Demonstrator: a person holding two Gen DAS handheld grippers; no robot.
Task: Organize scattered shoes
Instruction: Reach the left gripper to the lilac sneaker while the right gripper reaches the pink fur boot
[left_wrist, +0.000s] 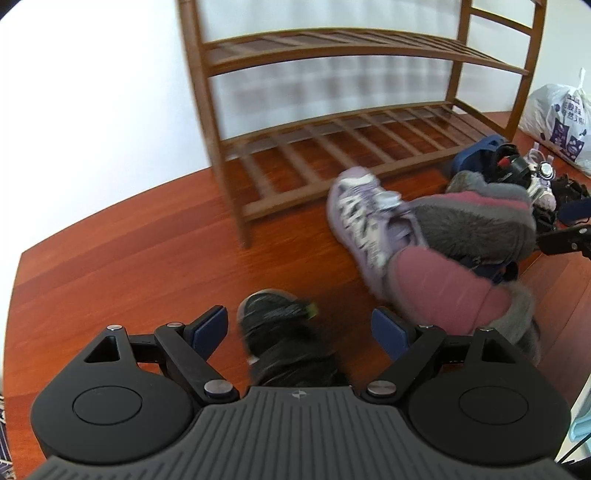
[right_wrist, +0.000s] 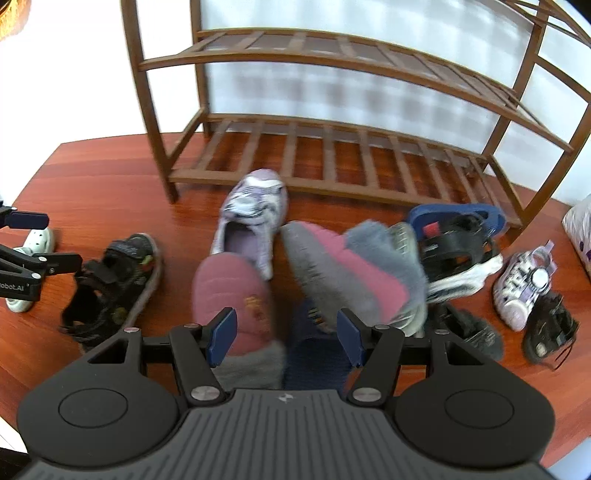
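Observation:
Shoes lie scattered on the red wooden floor in front of a bare brown wooden shoe rack (left_wrist: 332, 147) (right_wrist: 332, 155). My left gripper (left_wrist: 299, 328) is open, its blue pads either side of a black sandal (left_wrist: 280, 332) (right_wrist: 110, 284) just ahead of it. My right gripper (right_wrist: 284, 332) is open too, above a pink slipper with grey fur trim (right_wrist: 236, 295) (left_wrist: 443, 295) and a dark blue shoe (right_wrist: 317, 354). A second pink and grey slipper (right_wrist: 351, 266) (left_wrist: 476, 218) lies tipped beside it. A lilac sneaker (left_wrist: 365, 218) (right_wrist: 255, 221) points at the rack.
At the right a pile holds a blue slipper (right_wrist: 458, 214), a black and white sandal (right_wrist: 458, 258), a lilac sneaker (right_wrist: 524, 284) and a black shoe (right_wrist: 550, 332). A pale green clog (right_wrist: 37, 240) lies far left. A white plastic bag (left_wrist: 561, 118) sits by the rack's right leg.

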